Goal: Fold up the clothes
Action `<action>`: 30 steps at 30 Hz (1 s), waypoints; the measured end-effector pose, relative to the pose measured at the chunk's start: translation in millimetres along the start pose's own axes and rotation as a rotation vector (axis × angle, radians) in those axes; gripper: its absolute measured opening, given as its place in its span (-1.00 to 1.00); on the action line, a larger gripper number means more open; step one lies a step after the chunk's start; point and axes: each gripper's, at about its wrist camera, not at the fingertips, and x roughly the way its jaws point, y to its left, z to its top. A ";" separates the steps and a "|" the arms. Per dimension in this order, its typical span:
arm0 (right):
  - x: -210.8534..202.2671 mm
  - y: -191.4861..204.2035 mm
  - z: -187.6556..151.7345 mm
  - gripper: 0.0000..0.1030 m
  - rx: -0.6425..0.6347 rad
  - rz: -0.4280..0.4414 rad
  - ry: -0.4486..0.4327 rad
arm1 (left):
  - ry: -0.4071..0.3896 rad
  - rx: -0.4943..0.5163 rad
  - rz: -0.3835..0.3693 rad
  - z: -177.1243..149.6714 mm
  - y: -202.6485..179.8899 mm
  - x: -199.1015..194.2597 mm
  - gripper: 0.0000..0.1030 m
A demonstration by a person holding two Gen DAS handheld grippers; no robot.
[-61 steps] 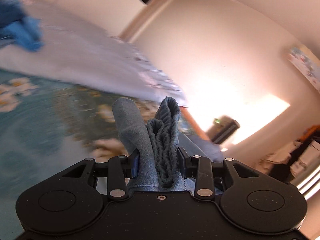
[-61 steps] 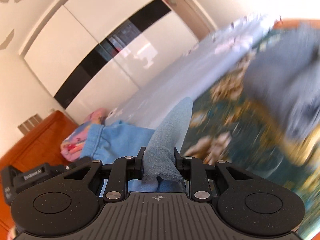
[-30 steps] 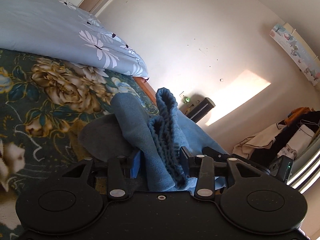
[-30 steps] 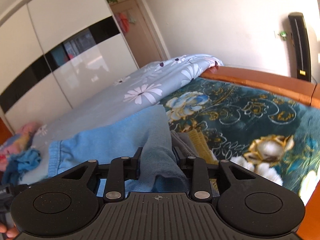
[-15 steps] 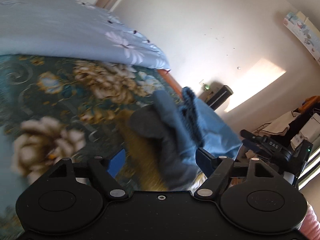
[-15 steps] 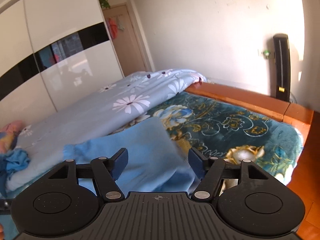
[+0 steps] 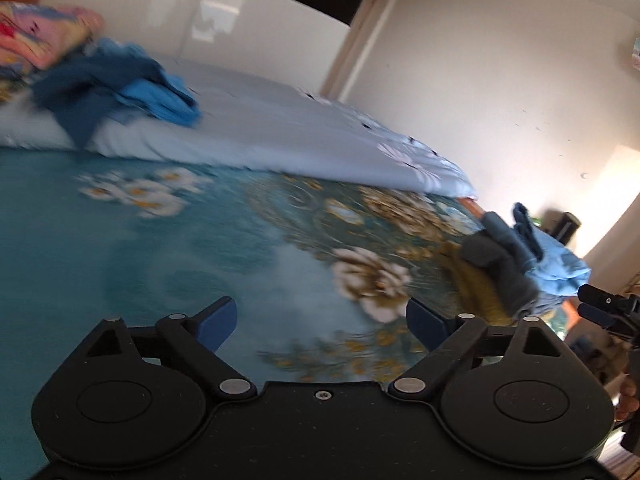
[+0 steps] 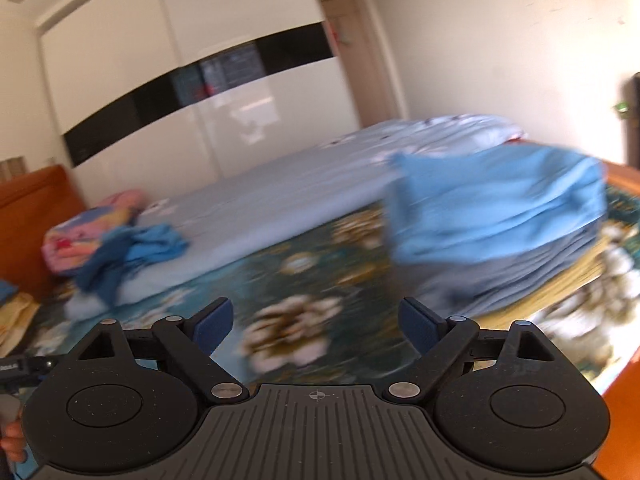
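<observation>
A stack of folded clothes (image 8: 500,216), light blue on top of grey layers, lies on the teal floral bedspread (image 8: 292,332) at the right of the right wrist view. In the left wrist view the same stack (image 7: 516,264) sits at the far right near the bed's end. A heap of unfolded blue clothes (image 7: 120,92) lies at the back left on the pale quilt; it also shows in the right wrist view (image 8: 132,252). My left gripper (image 7: 320,320) is open and empty above the bedspread. My right gripper (image 8: 316,320) is open and empty too.
A pale grey floral quilt (image 7: 300,136) runs along the far side of the bed. A pink patterned pillow (image 8: 88,228) lies by the orange headboard (image 8: 28,220). A white and black wardrobe (image 8: 200,72) stands behind. The bed's wooden edge (image 8: 624,376) is at the right.
Both grippers let go of the blue garment, opened wide and swung left, away from the folded stack. The views are now blurred with motion.
</observation>
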 end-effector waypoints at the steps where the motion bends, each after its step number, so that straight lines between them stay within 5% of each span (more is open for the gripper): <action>1: 3.0 13.9 -5.4 0.85 -0.004 0.014 0.005 | -0.019 0.009 0.027 -3.2 8.0 -11.4 0.85; 2: 6.0 28.5 -10.9 1.00 -0.009 0.032 0.011 | -0.038 0.019 0.054 -6.4 16.1 -22.8 0.90; 11: 20.0 155.0 -65.0 0.99 -0.083 0.232 0.072 | -0.139 -0.022 0.225 -33.1 71.1 -92.0 0.95; 23: 31.2 238.4 -164.8 0.99 -0.112 0.254 0.217 | -0.108 -0.024 0.303 -69.0 108.5 -122.1 0.96; 30: 17.6 253.7 -189.5 0.99 -0.119 0.213 0.100 | -0.136 -0.014 0.416 -102.4 121.7 -139.5 0.96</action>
